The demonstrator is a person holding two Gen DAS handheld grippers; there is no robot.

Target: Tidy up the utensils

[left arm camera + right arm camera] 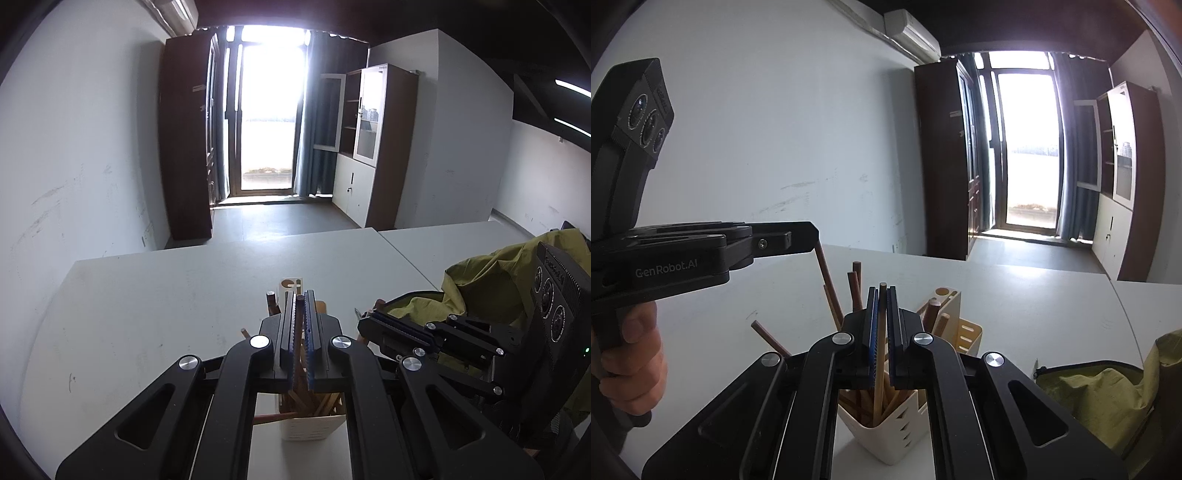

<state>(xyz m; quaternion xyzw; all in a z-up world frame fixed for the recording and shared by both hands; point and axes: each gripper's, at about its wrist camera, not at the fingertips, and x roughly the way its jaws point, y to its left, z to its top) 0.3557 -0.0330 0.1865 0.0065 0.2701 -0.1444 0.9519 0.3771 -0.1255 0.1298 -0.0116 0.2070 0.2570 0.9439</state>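
White table (155,295) fills a white-walled room with glass door (267,122).

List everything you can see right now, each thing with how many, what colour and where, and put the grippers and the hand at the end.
utensil holder: one, cream, on the table under both grippers
chopsticks: several, brown wood, standing in the holder
table: two joined tops, white
green cloth: one, olive, right edge of the table
cabinets: brown, either side of the glass door
air conditioner: one, white, high on the wall
left gripper: black, shut on a chopstick
right gripper: black, shut on a light chopstick
left hand: holds the left gripper's handle
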